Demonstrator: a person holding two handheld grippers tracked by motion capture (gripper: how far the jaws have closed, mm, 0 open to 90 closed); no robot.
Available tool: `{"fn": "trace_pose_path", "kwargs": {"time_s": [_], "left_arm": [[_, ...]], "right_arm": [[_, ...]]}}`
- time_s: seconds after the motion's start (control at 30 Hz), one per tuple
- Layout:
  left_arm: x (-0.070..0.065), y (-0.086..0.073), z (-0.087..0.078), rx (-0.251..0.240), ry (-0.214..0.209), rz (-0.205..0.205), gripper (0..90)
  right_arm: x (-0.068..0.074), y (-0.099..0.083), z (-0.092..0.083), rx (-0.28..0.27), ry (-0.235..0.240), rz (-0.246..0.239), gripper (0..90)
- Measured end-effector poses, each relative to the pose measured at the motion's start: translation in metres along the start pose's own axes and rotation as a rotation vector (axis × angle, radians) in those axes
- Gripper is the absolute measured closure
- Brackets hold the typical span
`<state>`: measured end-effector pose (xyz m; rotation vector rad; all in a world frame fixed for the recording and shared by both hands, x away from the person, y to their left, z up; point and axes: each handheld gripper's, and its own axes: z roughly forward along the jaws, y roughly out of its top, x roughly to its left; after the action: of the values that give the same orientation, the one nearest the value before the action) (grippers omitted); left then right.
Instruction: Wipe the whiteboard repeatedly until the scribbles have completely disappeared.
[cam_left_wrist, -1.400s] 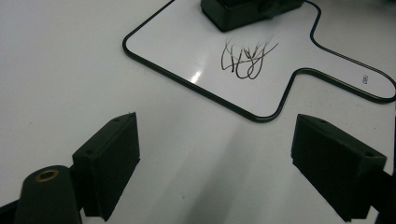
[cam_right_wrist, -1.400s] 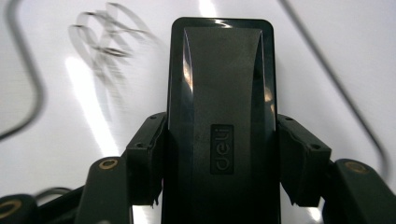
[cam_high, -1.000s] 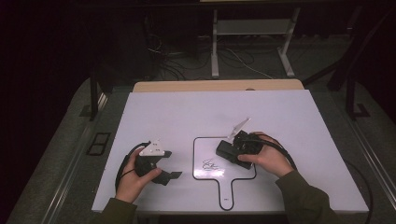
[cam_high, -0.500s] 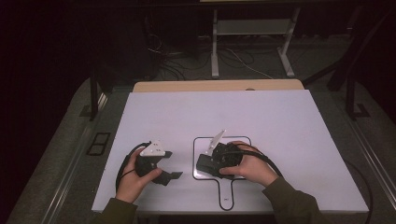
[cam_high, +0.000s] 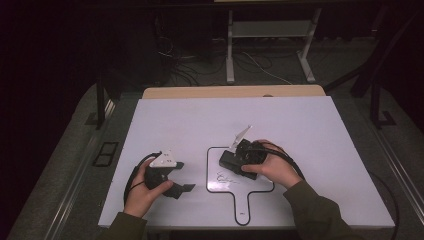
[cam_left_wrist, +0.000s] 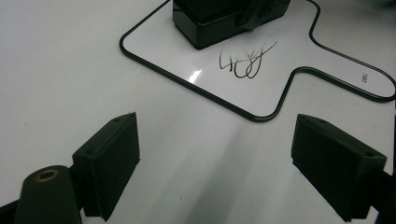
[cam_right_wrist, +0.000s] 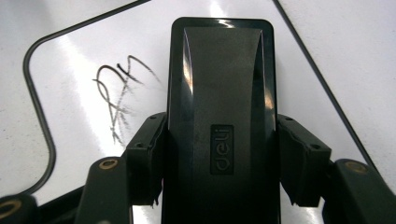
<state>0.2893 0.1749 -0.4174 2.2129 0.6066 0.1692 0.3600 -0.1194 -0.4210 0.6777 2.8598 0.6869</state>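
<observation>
The right tongs (cam_right_wrist: 212, 163) are clamped on the long sides of a black whiteboard eraser (cam_right_wrist: 219, 116), a jaw pressed to each flank, the "deli" mark facing up. Held that way, its felt face seems to lie flat on the small paddle-shaped whiteboard (cam_high: 220, 187), which suits wiping. Just beside the eraser, on the side nearer the table's left edge, sits a black marker scribble (cam_right_wrist: 116, 98), part of it looking smeared; I judge it the mark to be rubbed off. The whiteboard lies near the table's front edge, about midway along, its handle pointing toward the person.

The left tongs (cam_left_wrist: 224, 172) gape wide with nothing between the jaws, just above the bare white table (cam_high: 200, 125) toward its front left corner, clear of the board, apparently waiting.
</observation>
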Motion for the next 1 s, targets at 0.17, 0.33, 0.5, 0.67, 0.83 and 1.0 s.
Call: {"fn": "trace_pose_path", "kwargs": {"time_s": [0.17, 0.33, 0.5, 0.67, 0.83, 1.0], "left_arm": [[0.0, 0.0, 0.0, 0.004, -0.001, -0.001, 14.7], [-0.001, 0.001, 0.001, 0.0, -0.004, 0.002, 14.6], [-0.001, 0.001, 0.001, 0.002, -0.003, 0.004, 14.6], [-0.001, 0.001, 0.0, 0.001, -0.004, 0.0, 14.7], [-0.001, 0.001, 0.0, 0.002, -0.003, -0.004, 14.6], [-0.001, 0.001, 0.0, 0.002, -0.005, 0.003, 14.6]], "right_arm": [[0.007, 0.004, 0.002, -0.005, 0.014, -0.016, 38.6], [0.026, 0.015, 0.006, 0.0, 0.034, -0.073, 38.6], [0.049, 0.026, 0.011, 0.006, 0.065, -0.156, 38.6], [0.046, 0.026, 0.011, 0.003, 0.069, -0.14, 38.6], [0.027, 0.024, 0.011, 0.003, 0.023, -0.097, 38.6], [0.012, 0.027, 0.012, 0.015, 0.003, -0.051, 38.6]]}}
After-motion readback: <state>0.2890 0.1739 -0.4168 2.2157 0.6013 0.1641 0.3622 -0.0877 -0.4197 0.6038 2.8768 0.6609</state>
